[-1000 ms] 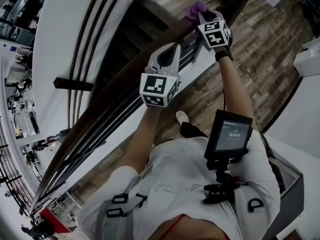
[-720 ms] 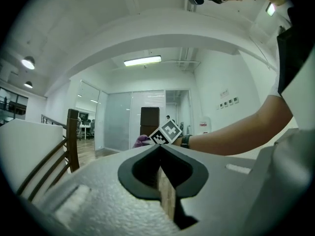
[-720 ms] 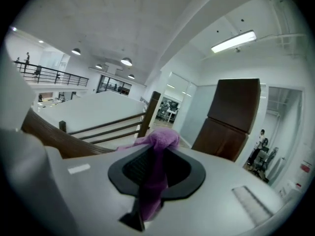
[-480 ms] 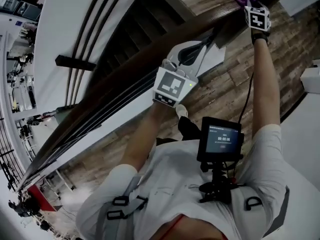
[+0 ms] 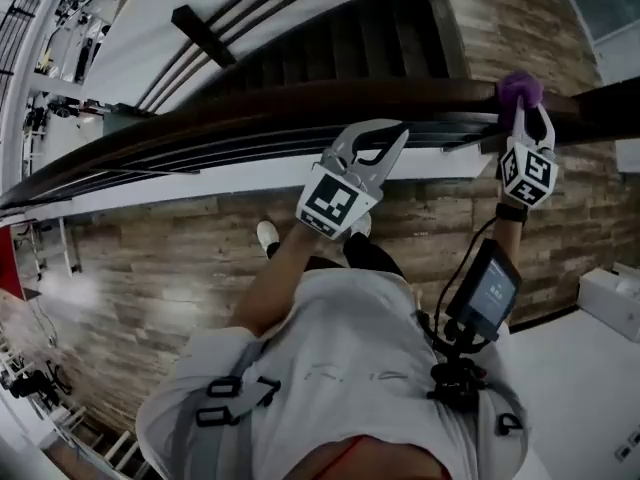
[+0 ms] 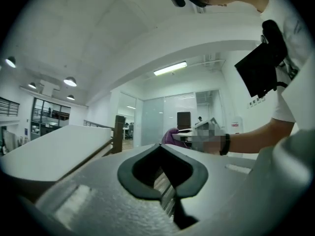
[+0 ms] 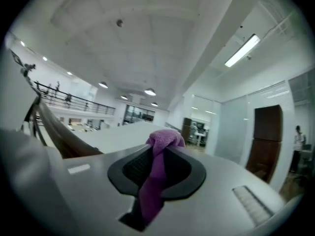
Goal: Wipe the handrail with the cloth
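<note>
A dark wooden handrail [image 5: 250, 108] runs across the head view from lower left to upper right. My right gripper [image 5: 527, 108] is shut on a purple cloth [image 5: 520, 88], and the cloth is pressed on top of the rail at the right. In the right gripper view the cloth [image 7: 160, 176] hangs between the shut jaws of the right gripper [image 7: 165, 144], with the rail [image 7: 54, 132] curving away at the left. My left gripper [image 5: 398, 128] sits just below the rail near the middle, shut and holding nothing. The left gripper view shows that gripper [image 6: 158, 145] with its tips together and the cloth [image 6: 171, 134] far ahead.
Dark stairs [image 5: 330, 48] drop away beyond the rail, with thin metal bars under it. A wood-plank floor [image 5: 150, 268] lies below me. A screen [image 5: 485, 293] is mounted at my chest. A white box [image 5: 610, 303] stands at the right. A wooden post [image 6: 119, 132] stands ahead.
The head view has swung, so the rail now lies nearly level across it. My right gripper has slid the cloth along the rail, away from the left gripper. Both grippers stay shut.
</note>
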`<action>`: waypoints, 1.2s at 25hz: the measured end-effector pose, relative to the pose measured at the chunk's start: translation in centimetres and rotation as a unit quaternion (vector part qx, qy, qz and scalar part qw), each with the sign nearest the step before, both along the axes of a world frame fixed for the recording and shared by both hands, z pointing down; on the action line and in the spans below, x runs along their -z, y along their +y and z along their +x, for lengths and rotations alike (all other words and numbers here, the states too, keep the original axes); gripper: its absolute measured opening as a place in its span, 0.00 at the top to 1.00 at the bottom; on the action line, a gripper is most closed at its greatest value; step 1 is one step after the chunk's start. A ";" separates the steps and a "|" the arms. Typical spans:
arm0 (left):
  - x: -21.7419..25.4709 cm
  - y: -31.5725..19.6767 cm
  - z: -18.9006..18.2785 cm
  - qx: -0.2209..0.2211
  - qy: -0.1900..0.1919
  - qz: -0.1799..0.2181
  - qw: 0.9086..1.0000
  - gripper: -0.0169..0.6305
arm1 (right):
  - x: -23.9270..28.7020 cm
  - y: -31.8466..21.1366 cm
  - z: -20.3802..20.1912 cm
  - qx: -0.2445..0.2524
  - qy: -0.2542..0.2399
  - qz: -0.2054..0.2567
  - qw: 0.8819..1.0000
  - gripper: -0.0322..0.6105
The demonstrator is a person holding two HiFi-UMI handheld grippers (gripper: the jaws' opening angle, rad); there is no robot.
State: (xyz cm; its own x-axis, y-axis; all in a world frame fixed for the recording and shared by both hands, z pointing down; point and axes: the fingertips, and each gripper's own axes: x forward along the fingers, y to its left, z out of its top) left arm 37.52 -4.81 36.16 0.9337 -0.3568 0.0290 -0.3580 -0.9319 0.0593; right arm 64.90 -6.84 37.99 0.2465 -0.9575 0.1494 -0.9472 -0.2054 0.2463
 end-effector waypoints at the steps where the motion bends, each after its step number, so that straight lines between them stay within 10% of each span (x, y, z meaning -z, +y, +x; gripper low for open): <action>1: -0.1 -0.4 -2.6 0.022 0.000 0.001 1.000 0.97 | 0.0 -0.6 -5.3 0.046 -0.011 0.014 0.999 0.86; 7: -1.1 -3.9 -21.5 0.206 0.008 -0.028 0.978 0.97 | -1.0 -4.1 -34.8 0.299 -0.072 0.041 0.951 0.86; 19: -4.7 -3.5 -56.7 0.457 0.009 -0.062 0.887 0.97 | -7.3 -3.2 -75.8 0.589 -0.074 -0.050 0.803 0.86; 23: -7.2 -3.7 -65.1 0.482 -0.013 -0.070 0.873 0.97 | -11.8 -5.5 -86.3 0.609 -0.069 -0.068 0.787 0.86; 30: -9.4 -4.4 -75.2 0.534 -0.012 -0.087 0.841 0.97 | -18.8 -12.9 -100.7 0.597 0.029 -0.084 0.797 0.86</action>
